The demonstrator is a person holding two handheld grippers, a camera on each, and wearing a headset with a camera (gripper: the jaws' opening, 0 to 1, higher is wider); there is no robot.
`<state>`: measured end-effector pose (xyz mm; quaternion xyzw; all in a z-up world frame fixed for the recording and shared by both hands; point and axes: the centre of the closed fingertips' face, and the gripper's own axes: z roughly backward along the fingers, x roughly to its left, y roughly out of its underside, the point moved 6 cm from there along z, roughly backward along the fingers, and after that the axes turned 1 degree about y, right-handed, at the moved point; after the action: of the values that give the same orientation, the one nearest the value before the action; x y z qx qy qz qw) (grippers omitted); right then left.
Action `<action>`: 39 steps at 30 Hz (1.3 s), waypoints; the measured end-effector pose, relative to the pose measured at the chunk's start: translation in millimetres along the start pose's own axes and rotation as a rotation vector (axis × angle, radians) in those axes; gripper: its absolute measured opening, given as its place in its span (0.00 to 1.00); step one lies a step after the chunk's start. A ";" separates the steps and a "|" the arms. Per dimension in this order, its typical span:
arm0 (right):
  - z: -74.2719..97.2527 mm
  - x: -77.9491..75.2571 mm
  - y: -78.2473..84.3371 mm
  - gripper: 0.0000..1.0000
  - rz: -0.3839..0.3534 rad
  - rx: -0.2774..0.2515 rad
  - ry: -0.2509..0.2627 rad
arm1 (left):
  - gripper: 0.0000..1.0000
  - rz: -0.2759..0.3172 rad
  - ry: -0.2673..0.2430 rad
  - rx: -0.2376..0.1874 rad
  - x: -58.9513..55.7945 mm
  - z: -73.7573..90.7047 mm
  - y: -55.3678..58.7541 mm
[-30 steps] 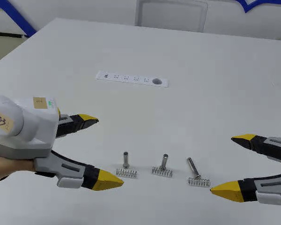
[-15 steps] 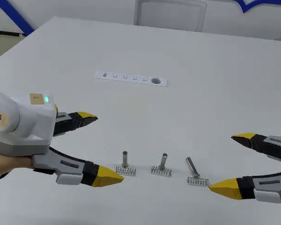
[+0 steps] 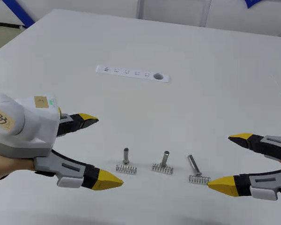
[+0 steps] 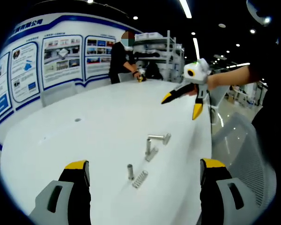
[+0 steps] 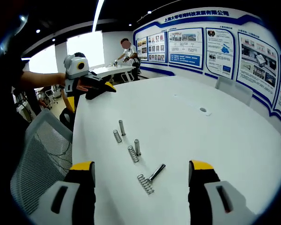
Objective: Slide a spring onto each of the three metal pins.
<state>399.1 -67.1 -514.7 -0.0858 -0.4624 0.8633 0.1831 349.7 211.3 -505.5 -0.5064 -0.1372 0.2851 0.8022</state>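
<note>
Your left gripper [image 3: 103, 149] hangs wide open and empty left of the row, and your right gripper [image 3: 223, 159] is equally wide and empty at its right. Between them on the white table [image 3: 201, 93], two pins [image 3: 126, 154] stand upright and a third lies flat, with a spring [image 3: 162, 168] loose beside each one's base.

right gripper [image 5: 141, 166] jaws stand wide apart at the bottom; mid-frame on the white table [image 5: 215, 136], three pins [image 5: 137, 146], a spring [image 5: 132, 153] beside each; left gripper [image 5: 90, 96] upper left.

white table [image 3: 201, 56], silver pins [image 3: 126, 155] and springs [image 3: 126, 169], yellow-tipped left gripper [image 3: 107, 150], right gripper [image 3: 220, 160].
</note>
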 end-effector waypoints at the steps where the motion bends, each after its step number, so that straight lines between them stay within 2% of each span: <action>1: -1.0 -0.6 0.1 0.83 -0.002 0.001 0.001 | 1.00 0.001 -0.002 -0.002 1.0 0.5 0.4; 10: -7.6 -2.1 1.9 0.79 -0.018 0.010 -0.002 | 1.00 0.014 0.000 0.000 2.3 -1.5 5.5; 15: -13.2 -5.5 2.3 0.75 -0.026 0.010 0.019 | 1.00 0.015 0.004 0.000 0.6 -3.6 5.6; 17: -16.7 -5.5 3.6 0.72 0.005 0.027 0.027 | 1.00 0.023 0.006 -0.012 -0.3 -4.0 4.3; 21: -26.6 -4.7 8.4 0.69 -0.005 0.044 0.016 | 1.00 0.027 0.001 -0.009 -0.4 -4.4 5.0; 25: -32.9 -6.4 12.4 0.59 -0.022 0.057 0.017 | 0.99 0.024 0.003 0.007 -1.7 -4.2 8.0; 28: -38.3 -11.1 15.4 0.57 -0.045 0.057 0.029 | 0.99 0.038 0.003 -0.002 -2.6 -3.4 8.5; 34: -51.0 -21.5 22.2 0.46 -0.055 0.086 0.084 | 0.99 0.048 -0.004 -0.001 -1.6 -2.2 10.6; 39: -64.3 -24.2 28.2 0.37 -0.099 0.117 0.095 | 0.98 0.053 -0.010 0.001 -1.4 -1.3 11.7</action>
<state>435.1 -41.6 -574.4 -0.0927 -0.4056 0.8738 0.2517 345.5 213.3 -516.4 -0.5082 -0.1276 0.3088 0.7938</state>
